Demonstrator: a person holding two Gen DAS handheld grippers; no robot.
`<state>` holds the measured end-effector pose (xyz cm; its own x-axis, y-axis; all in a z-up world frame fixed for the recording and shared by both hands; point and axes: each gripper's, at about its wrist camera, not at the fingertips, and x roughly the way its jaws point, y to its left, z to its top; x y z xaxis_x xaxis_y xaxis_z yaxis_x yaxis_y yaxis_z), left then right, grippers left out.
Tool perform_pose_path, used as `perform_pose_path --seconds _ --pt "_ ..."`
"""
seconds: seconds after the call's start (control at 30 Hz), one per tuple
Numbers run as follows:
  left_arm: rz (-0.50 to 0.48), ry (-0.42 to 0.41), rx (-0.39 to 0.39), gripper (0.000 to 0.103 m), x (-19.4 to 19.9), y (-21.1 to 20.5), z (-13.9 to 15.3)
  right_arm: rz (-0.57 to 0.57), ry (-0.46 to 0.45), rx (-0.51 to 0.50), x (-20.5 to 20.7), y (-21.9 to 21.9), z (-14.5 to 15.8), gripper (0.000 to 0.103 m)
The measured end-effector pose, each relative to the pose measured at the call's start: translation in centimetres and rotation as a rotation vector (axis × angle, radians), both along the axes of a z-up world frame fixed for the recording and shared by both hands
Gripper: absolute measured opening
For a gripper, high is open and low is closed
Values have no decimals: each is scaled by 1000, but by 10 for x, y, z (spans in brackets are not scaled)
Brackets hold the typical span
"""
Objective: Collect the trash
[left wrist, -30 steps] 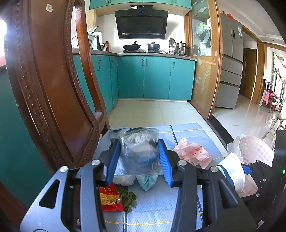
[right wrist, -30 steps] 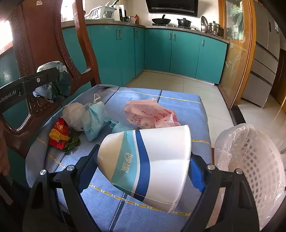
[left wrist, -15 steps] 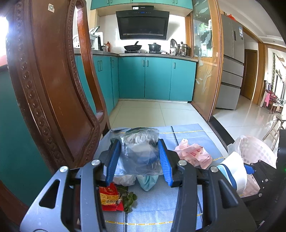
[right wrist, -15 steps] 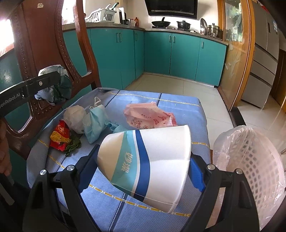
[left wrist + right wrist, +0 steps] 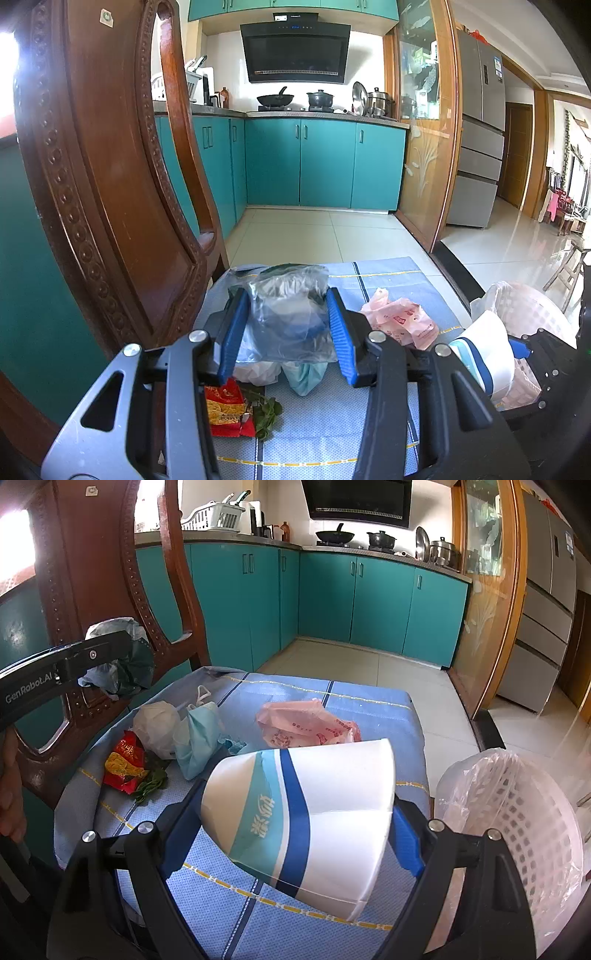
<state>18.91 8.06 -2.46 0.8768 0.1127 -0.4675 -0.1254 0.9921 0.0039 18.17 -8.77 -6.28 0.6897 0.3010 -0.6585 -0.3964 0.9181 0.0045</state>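
My left gripper [image 5: 286, 328] is shut on a crumpled clear plastic bag [image 5: 290, 314] and holds it above the blue tablecloth [image 5: 325, 424]. From the right wrist view that same plastic bag [image 5: 122, 664] hangs at the upper left. The right gripper [image 5: 295, 827] is shut on a white paper cup [image 5: 314, 812] with blue and teal stripes, lying on its side between the blue pads. On the cloth lie a pink plastic bag [image 5: 303, 727], a teal face mask [image 5: 199, 734], a white crumpled wad [image 5: 157, 727], a red snack wrapper [image 5: 123, 762] and green leaves [image 5: 151, 781].
A white lattice bin [image 5: 517, 812] lined with a clear bag stands at the table's right side. A carved wooden chair back [image 5: 92, 184] rises close on the left. Teal kitchen cabinets [image 5: 314, 162] and tiled floor lie beyond the table's far edge.
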Motion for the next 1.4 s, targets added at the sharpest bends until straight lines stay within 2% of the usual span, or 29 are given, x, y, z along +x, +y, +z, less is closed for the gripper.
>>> perform_pose_path --seconds 0.27,0.7,0.8,0.93,1.13,1.2,1.27,1.4 --pt "0 -5 -2 44 -1 -3 2 -7 -23 -1 -3 -3 4 86" --pt "-12 5 7 44 5 -12 0 -54 -37 57 0 -25 16 86" --pt "-10 10 -13 44 8 -13 1 -53 -33 96 -2 -30 23 86" --pt "-27 11 -50 44 14 -19 4 -89 -80 108 -2 -47 35 86" --pt "-56 3 -81 45 19 -31 7 -250 -120 159 5 -114 53 86" --pt "-100 25 -114 45 24 -42 5 -318 -125 184 6 -143 58 86" --pt "-157 51 -135 45 27 -57 2 -395 -89 214 10 -174 58 86" --pt "-248 80 -126 45 34 -100 -7 -533 84 293 23 -228 36 86"
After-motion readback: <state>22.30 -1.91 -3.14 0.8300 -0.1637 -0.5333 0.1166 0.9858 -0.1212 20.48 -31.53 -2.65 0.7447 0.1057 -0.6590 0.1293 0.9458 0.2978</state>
